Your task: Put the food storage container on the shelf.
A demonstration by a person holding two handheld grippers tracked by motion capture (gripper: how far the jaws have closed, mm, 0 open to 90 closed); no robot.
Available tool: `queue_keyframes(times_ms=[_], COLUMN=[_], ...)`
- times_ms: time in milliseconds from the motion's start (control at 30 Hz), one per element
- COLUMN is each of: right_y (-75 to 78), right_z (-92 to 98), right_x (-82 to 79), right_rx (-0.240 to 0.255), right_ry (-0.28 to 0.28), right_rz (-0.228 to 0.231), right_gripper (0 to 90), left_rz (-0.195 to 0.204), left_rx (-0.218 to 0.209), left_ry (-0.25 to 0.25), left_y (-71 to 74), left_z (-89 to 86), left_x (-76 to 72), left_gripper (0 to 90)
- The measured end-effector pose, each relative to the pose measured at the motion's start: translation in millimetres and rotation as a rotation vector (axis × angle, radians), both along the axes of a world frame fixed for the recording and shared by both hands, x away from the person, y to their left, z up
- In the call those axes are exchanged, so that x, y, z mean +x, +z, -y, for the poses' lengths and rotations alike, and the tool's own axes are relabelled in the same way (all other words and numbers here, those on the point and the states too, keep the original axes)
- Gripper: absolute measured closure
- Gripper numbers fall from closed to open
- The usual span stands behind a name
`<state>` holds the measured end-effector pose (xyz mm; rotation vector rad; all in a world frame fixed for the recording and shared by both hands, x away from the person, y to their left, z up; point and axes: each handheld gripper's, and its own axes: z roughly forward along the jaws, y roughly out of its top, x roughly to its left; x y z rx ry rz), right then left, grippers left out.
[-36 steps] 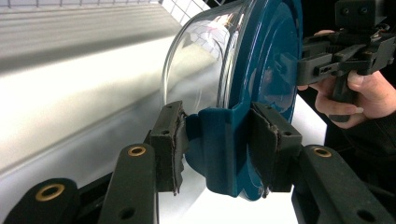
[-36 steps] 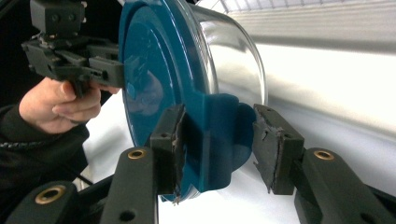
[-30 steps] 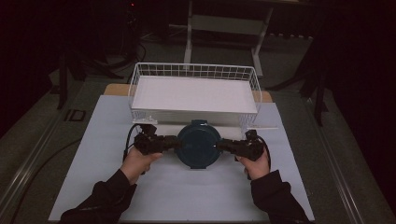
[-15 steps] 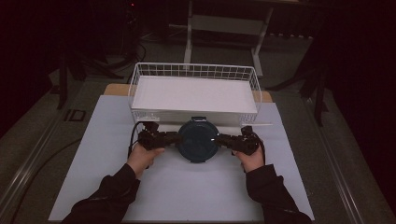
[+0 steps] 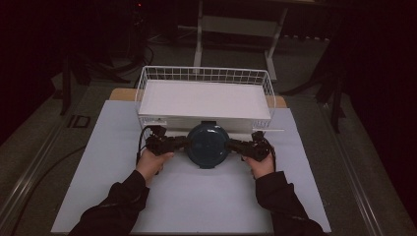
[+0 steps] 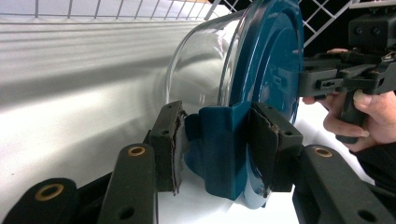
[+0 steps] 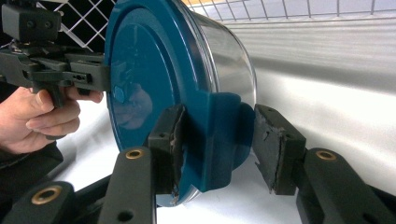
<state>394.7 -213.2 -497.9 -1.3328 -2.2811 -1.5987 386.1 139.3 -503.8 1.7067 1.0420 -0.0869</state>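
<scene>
A round glass container with a dark blue lid [image 5: 207, 145] stands lid-up just in front of the wire basket [image 5: 204, 73]. My left gripper [image 5: 180, 143] grips the lid's left clasp [image 6: 219, 154], with both pads pressed on it. My right gripper [image 5: 235, 145] holds the opposite clasp [image 7: 219, 140]; its near pad [image 7: 170, 140] presses the clasp and the other pad sits at the clasp's far edge. The clear glass body [image 6: 196, 60] reaches down toward the white mat. I cannot tell whether it touches the mat.
The white wire basket holds a white sheet [image 5: 204, 98] and stands at the back of the white mat [image 5: 196, 206]. A person's hands and dark sleeves [image 5: 123, 201] come in from the bottom. Dark floor, cables and stand legs [image 5: 199, 34] surround the table.
Both hands have carried the container a little away from the person, toward the basket's front wall. Both grips on the clasps look unchanged.
</scene>
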Motion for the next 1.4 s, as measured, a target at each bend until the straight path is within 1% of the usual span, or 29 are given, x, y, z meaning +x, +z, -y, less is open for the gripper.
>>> queue_keyframes(times_ms=[33, 67, 100, 133, 167, 200, 233, 267, 300, 333, 367, 400, 433, 500, 533, 600, 667, 700, 733, 833, 933, 1033, 1067, 1133, 1200, 1267, 1300, 1333, 1400], right_y=[-0.9, -1.4, -0.9, -0.2, -0.6, -1.3, -1.2, -1.1, -1.7, -1.9, -1.6, -1.2, -1.0, -1.1, -1.5, -1.9, -0.9, 0.1, 0.9, 1.4, 1.8, 2.8, 3.4, 3.2, 3.5, 5.5, 7.1, 8.0, 8.8], right_z=[0.3, 0.2, -1.0, -2.4, -2.6, -2.5, -3.3, -4.8, -5.8, -6.0, -6.4, -6.9, -7.2, -8.0, -7.7, -7.9, -9.0, -10.4, -11.4, -12.6, -12.9, -13.6, -14.1, -13.9, -13.6, -14.2, -14.8, -14.9, -13.5], right_x=[0.6, 1.1, 0.6, 0.2, 1.2, 1.9, 1.4, 0.9, 1.2, 1.3, 1.5, 2.1, 2.1, 1.6, 2.2, 2.9, 4.0, 3.6, 3.7, 4.7, 4.8, 4.4, 3.5, 3.8, 3.6, 1.4, -0.6, -1.5, -3.1], right_rx=[0.006, 0.011, -0.009, -0.018, -0.015, -0.012, -0.019, -0.032, -0.030, -0.023, -0.018, -0.020, -0.020, -0.027, -0.025, -0.028, -0.033, -0.043, -0.050, -0.050, -0.053, -0.058, -0.059, -0.067, -0.061, -0.058, -0.059, -0.061, -0.045], right_ry=[-0.004, -0.009, -0.026, -0.037, -0.040, -0.047, -0.050, -0.053, -0.053, -0.065, -0.071, -0.076, -0.081, -0.096, -0.098, -0.110, -0.120, -0.128, -0.131, -0.134, -0.135, -0.137, -0.137, -0.131, -0.128, -0.127, -0.131, -0.129, -0.134], right_rz=[0.000, -0.002, 0.013, 0.026, 0.023, 0.020, 0.030, 0.036, 0.036, 0.037, 0.042, 0.045, 0.045, 0.055, 0.052, 0.056, 0.061, 0.067, 0.067, 0.061, 0.059, 0.053, 0.052, 0.080, 0.085, 0.087, 0.073, 0.080, 0.092], right_gripper=[54.0, 53.3, 52.6, 52.4, 52.1, 52.0, 52.1, 52.0, 53.1, 52.6, 51.6, 51.2, 50.7, 47.9, 46.9, 44.7, 44.8, 44.8, 44.8, 44.9, 45.0, 45.0, 45.0, 43.2, 42.8, 41.6, 41.2, 41.0, 40.3], left_rz=[0.001, 0.013, 0.021, -0.007, -0.011, -0.009, 0.008, 0.048, 0.010, 0.050, 0.062, 0.060, 0.050, 0.058, 0.058, 0.082, 0.103, 0.107, 0.102, 0.100, 0.094, 0.099, 0.100, 0.105, 0.103, 0.098, 0.117, 0.133, 0.132], left_rx=[-0.009, -0.005, 0.002, -0.018, -0.023, -0.018, 0.001, 0.038, -0.001, 0.035, 0.045, 0.043, 0.038, 0.042, 0.039, 0.052, 0.070, 0.078, 0.079, 0.081, 0.092, 0.114, 0.127, 0.140, 0.145, 0.136, 0.125, 0.115, 0.090], left_ry=[-0.001, 0.000, 0.004, 0.019, 0.020, 0.023, 0.037, 0.035, 0.036, 0.046, 0.060, 0.067, 0.078, 0.094, 0.097, 0.110, 0.118, 0.124, 0.132, 0.120, 0.127, 0.131, 0.142, 0.144, 0.144, 0.147, 0.129, 0.104, 0.091], left_y=[-1.2, -2.1, -2.7, -4.0, -6.0, -6.2, -5.6, -5.1, -4.3, -5.2, -5.4, -5.9, -6.8, -7.9, -8.4, -8.2, -7.0, -6.4, -6.0, -5.3, -3.7, -1.2, -0.2, 1.5, 2.1, 3.3, 3.8, 4.1, 4.7], left_z=[-0.6, -0.4, -1.0, -1.3, -2.0, -1.8, -0.2, 0.2, 3.4, 0.4, 0.4, 0.3, 0.0, 0.3, 0.2, 1.1, 1.6, 1.6, 1.8, 1.3, 2.3, 3.6, 4.3, 5.0, 4.3, 2.7, 0.3, -2.7, -5.8], left_x=[1.1, 1.9, 3.7, 4.6, 6.1, 6.4, 4.7, 4.6, 2.8, 5.8, 6.5, 7.0, 7.6, 8.1, 8.6, 8.7, 9.9, 10.5, 10.8, 12.2, 11.4, 10.5, 9.5, 8.5, 8.4, 7.6, 7.9, 7.7, 4.9], left_gripper=[56.4, 56.4, 55.8, 55.7, 55.6, 55.0, 54.2, 53.7, 53.7, 53.7, 52.1, 47.9, 46.3, 40.5, 39.1, 36.7, 36.6, 36.6, 36.6, 36.6, 36.7, 36.7, 36.7, 36.7, 36.7, 36.6, 36.2, 34.0, 27.9])
